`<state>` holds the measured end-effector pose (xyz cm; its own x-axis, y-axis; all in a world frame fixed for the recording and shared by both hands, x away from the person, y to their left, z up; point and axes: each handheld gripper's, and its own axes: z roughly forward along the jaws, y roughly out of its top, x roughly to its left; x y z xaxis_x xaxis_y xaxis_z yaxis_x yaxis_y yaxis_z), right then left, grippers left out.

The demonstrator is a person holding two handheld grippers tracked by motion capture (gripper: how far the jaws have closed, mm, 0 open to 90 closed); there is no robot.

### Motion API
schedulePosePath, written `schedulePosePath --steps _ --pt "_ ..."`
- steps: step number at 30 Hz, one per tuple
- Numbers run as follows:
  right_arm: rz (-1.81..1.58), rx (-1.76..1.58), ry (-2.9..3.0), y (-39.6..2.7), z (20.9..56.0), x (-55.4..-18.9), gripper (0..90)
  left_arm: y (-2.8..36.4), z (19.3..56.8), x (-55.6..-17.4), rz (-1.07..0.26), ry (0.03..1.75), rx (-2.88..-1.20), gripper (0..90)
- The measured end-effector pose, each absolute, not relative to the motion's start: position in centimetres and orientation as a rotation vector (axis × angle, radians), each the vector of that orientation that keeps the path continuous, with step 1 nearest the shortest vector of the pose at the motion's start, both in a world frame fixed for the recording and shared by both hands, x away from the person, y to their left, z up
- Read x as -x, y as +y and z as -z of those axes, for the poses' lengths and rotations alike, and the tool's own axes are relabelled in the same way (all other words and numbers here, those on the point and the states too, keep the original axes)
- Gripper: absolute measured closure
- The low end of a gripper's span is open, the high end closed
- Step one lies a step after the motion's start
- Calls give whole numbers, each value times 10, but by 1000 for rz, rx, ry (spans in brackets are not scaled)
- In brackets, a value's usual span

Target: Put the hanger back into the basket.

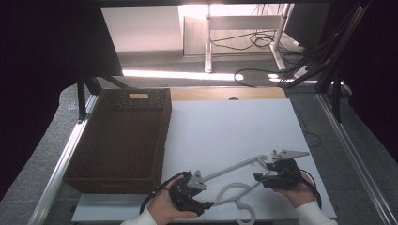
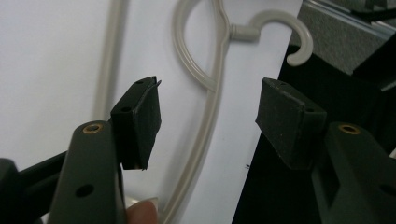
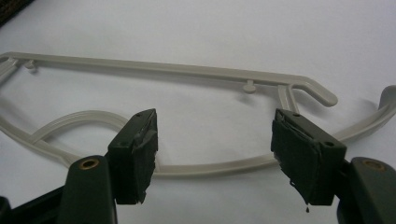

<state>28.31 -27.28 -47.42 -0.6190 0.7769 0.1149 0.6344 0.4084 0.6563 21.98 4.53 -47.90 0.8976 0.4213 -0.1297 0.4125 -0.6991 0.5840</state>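
Hanger (image 1: 234, 187), pale plastic, lies flat on the white worktop (image 1: 225, 126) near its front edge, not yet lifted. The left gripper (image 1: 206, 205) and right gripper (image 1: 257, 177), both spread, each straddle part of its frame without pinching. The wicker basket (image 1: 119, 140) stands beside it, apparently empty.

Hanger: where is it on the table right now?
In the high view the grey plastic hanger lies flat on the white board at its near edge, between the left tool and right tool, right of the wicker basket.
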Motion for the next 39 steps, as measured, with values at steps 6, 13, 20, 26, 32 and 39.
schedulePosePath --steps 6,13,20,26,32,39 --pt "-999 -1253 2459 -272 476 -284 321 37 493 -223 23 588 -2475 425" --pt "-992 -1258 2462 -272 477 -284 319 27 502 -224 20 555 -2529 453" --pt "-993 -1259 2459 -273 477 -284 319 24 506 -224 19 524 -2563 519" --pt "-990 -1261 2462 -273 477 -285 317 21 509 -222 -6 503 -2588 597" --pt "-990 -1264 2460 -274 478 -285 317 16 511 -220 -31 483 -2619 639" --pt "-991 -1265 2457 -273 478 -285 316 13 510 -222 -39 514 -2632 718"
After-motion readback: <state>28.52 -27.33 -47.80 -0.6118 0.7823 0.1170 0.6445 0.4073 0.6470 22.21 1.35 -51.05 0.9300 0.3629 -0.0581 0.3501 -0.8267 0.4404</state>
